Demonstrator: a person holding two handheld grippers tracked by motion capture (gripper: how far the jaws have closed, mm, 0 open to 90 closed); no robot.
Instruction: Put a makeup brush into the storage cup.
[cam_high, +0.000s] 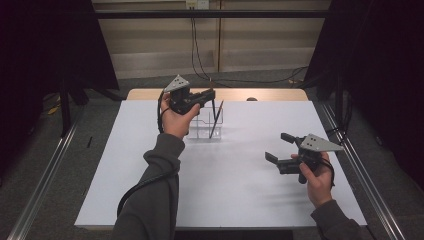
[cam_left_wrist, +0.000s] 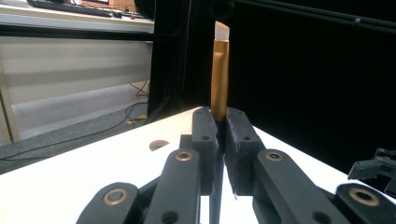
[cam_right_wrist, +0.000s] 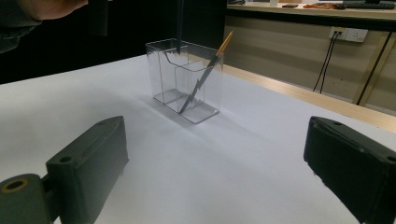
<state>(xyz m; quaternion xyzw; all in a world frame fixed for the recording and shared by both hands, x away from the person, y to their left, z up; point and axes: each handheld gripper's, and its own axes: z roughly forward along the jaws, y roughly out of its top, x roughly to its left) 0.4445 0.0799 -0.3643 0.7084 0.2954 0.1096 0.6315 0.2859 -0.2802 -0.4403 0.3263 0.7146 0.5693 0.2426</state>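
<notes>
1. The left gripper (cam_high: 210, 93), in the upper middle of the high view, is clenched on a pencil (cam_left_wrist: 220, 70); in the left gripper view its two black jaws press on the shaft from both sides, with the gold ferrule and pale eraser end rising above them
2. The right gripper (cam_high: 277, 146) sits at the lower right of the high view, released; in the right gripper view its jaws stand wide apart with nothing between them
3. The clear holder (cam_right_wrist: 205, 100) stands on the white table (cam_high: 225, 190) directly under the left gripper, well apart from the right one; a second pencil (cam_right_wrist: 205, 77) already leans inside it, gold end up and tilted toward the upper right of the right gripper view
4. The held pencil's long axis runs straight up and down; in the right gripper view its dark lower shaft (cam_right_wrist: 179, 23) comes down from the top edge, and the tip seems to be just inside the rim of the holder's far left compartment, apart from the leaning pencil
5. My reading: the coming move is a plain vertical one, holder below and pencil above, so the left hand is the one to lower and let go; the shaft must stay clear of the divider wall
</notes>
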